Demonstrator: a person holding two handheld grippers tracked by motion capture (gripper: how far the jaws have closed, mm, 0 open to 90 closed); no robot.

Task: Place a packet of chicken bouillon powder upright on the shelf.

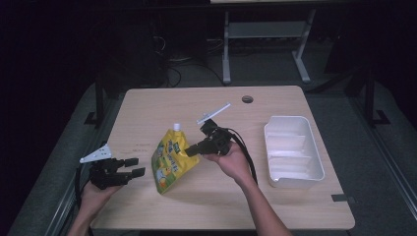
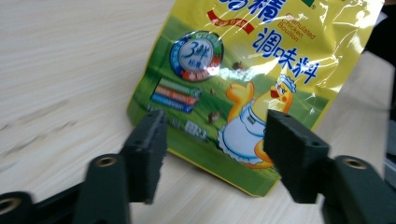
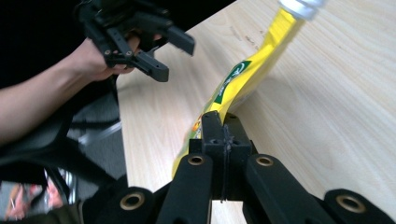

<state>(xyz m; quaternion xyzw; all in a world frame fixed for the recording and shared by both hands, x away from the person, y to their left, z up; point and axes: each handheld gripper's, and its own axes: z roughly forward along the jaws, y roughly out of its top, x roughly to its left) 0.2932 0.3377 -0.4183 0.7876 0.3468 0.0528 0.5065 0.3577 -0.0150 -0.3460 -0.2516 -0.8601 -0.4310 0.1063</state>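
Right hand-held gripper (image 1: pixel 193 147) reaches in from mid-bench, wrist bent leftward, jaws clamped tight on the side edge of the yellow seasoning pouch (image 1: pixel 170 160). The pouch stands tilted, white spout (image 1: pixel 176 127) up, its bottom corner resting on the bench (image 1: pixel 147 108). Left hand-held gripper (image 1: pixel 136 167) sits low at the bench's left edge, pointing at the pouch, jaws released and apart, grasping nothing. Over on the right, the white tray (image 1: pixel 314 147) holds nothing visible.
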